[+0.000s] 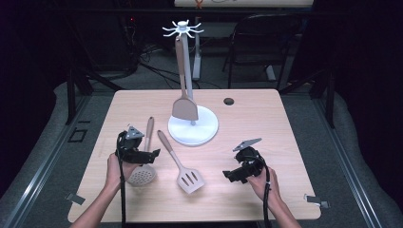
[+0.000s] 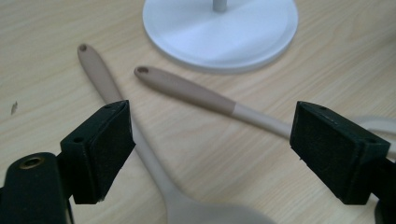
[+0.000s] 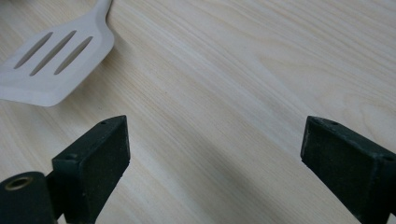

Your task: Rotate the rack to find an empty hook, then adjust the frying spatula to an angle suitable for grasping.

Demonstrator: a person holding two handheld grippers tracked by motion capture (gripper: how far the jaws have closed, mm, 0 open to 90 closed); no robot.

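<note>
Both forearms came in from the bottom edge of the high view, one hand-held gripper each. Left hand-held gripper (image 1: 153,154) hovered over the skimmer spoon (image 1: 141,175), jaws wide apart, nothing held; in the left gripper view the spoon's handle (image 2: 114,100) ran up past my left jaw. Right hand-held gripper (image 1: 229,175) sat low over bare table (image 1: 266,123) near the front right, jaws also wide apart and empty. Slotted spatula (image 1: 189,179) lay flat between the two grippers, handle angled up-left toward the stand, its head at top left in the right gripper view (image 3: 53,58). White hook stand (image 1: 192,126) stood mid-table, round base just beyond both handles. A solid turner (image 1: 184,108) hung from its top hooks, blade down near the base.
</note>
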